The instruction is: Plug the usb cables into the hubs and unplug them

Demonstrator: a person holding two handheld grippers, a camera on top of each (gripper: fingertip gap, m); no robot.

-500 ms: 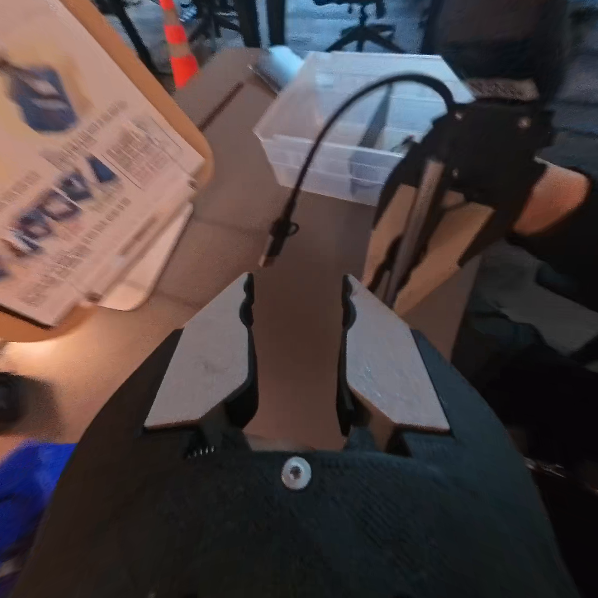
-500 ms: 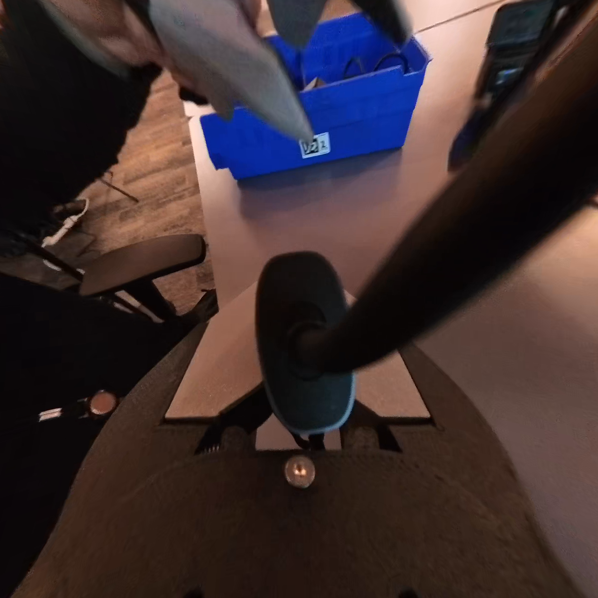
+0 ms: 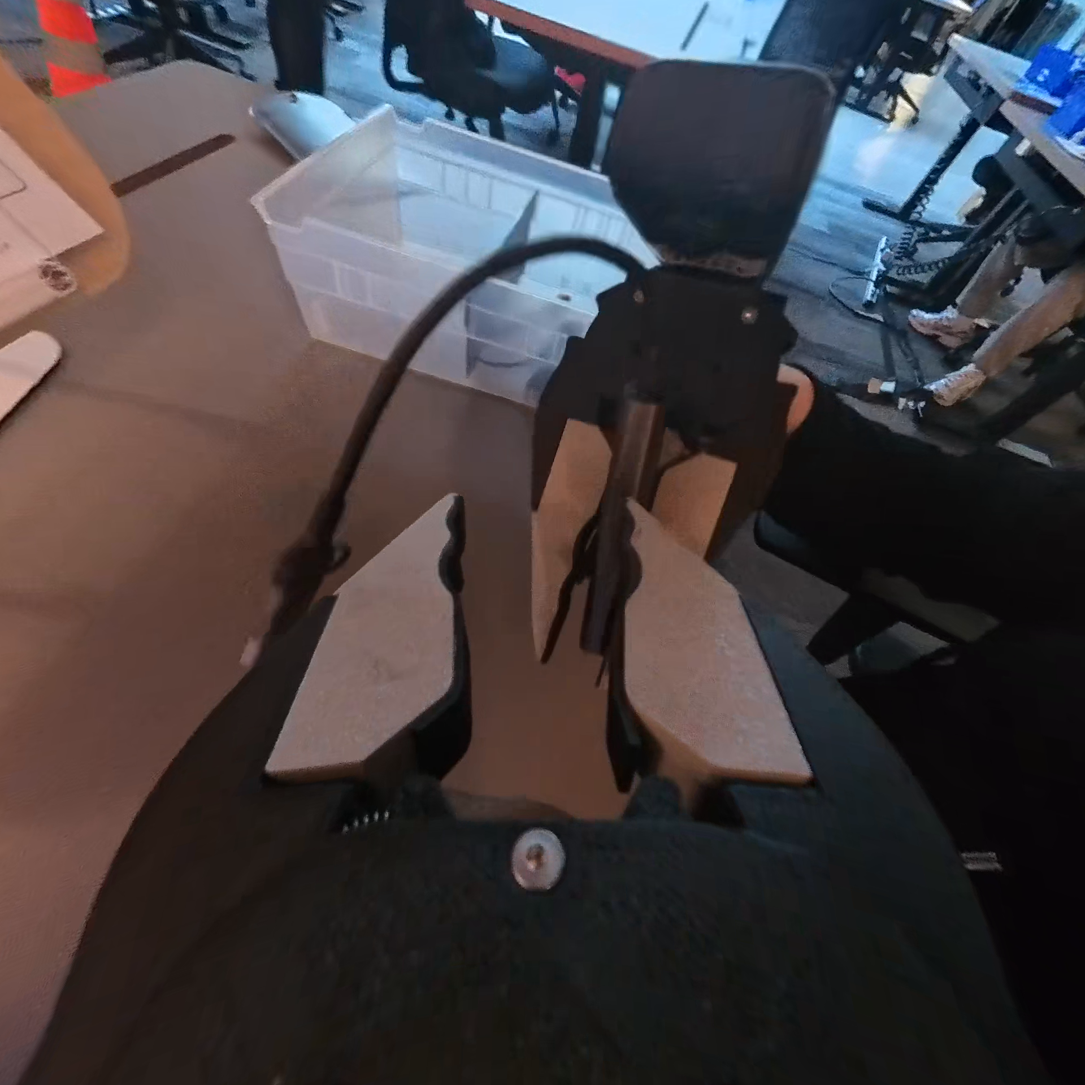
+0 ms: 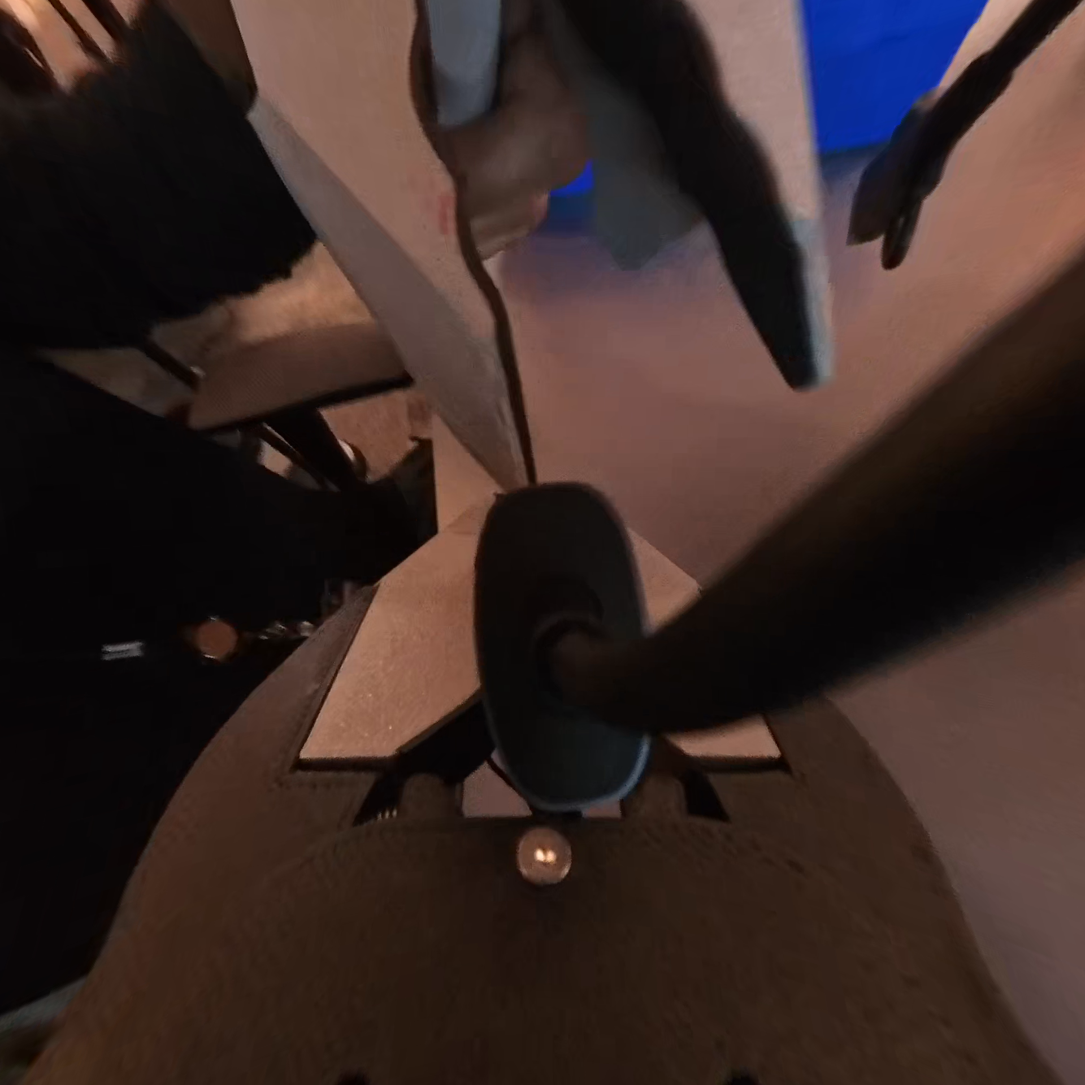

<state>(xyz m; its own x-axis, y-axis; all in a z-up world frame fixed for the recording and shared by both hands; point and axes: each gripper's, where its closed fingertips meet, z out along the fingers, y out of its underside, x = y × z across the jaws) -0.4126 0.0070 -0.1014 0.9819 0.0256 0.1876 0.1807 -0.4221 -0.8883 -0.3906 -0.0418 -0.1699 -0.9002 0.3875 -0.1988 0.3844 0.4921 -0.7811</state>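
In the left wrist view my left gripper (image 3: pixel 540 528) is open and empty above the brown table (image 3: pixel 176 469). My right gripper (image 3: pixel 616 540) faces it from just ahead, shut on a thin dark hub (image 3: pixel 625 469) held edge-on. The hub's lower end lies by my left gripper's right finger (image 3: pixel 675 616). The hub's black cable (image 3: pixel 411 346) arcs up and left, and its USB plug (image 3: pixel 299 575) hangs just left of the left finger. In the right wrist view my right gripper (image 4: pixel 563 516) is shut on the hub's oval end (image 4: pixel 528 587). The cable (image 4: pixel 822 558) runs right and the plug (image 4: pixel 898 194) is blurred.
A clear plastic bin (image 3: pixel 411 235) stands on the table behind the grippers. A board with papers (image 3: pixel 35 223) leans at the far left. A blue bin (image 4: pixel 880 76) sits beyond the left gripper in the right wrist view. Office chairs (image 3: pixel 469 64) and desks stand past the table.
The two grippers have come closer together. The USB plug, before ahead of the left gripper's gap, now hangs left of its left finger. The right gripper still holds the hub.
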